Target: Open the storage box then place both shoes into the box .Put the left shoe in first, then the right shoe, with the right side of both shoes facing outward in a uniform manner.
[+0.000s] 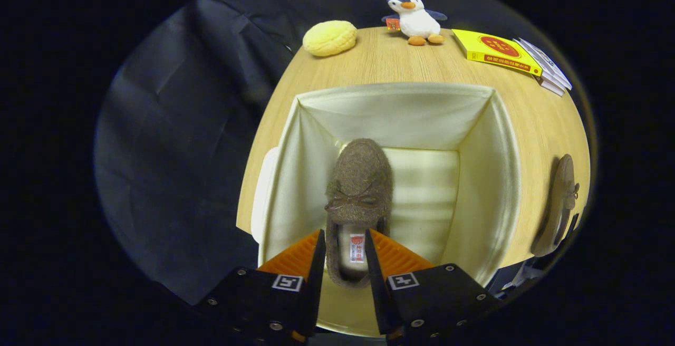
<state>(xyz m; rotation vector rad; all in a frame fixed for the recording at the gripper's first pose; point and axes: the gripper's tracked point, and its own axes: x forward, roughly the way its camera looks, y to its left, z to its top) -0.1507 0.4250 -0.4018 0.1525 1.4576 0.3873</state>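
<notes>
The gripper (pixel 343 253) is clamped on the heel of a brown felt loafer (pixel 358 198), toe at 12 o'clock inside the open cream storage box (pixel 503 177). This looks like the first placement: release next. The second loafer (pixel 559 203) waits on the table (pixel 390 61) at 3 o'clock.

gripper (pixel 344 253) at bottom centre, fingers either side of heel of brown shoe (pixel 358 198), press not clear | shoe lies inside open cream storage box (pixel 490 177), toe pointing away | second shoe (pixel 559 206) on table (pixel 401 64) at right | upper frame: yellow bun (pixel 330 38), penguin toy (pixel 416 18), yellow book (pixel 495 50)
</notes>
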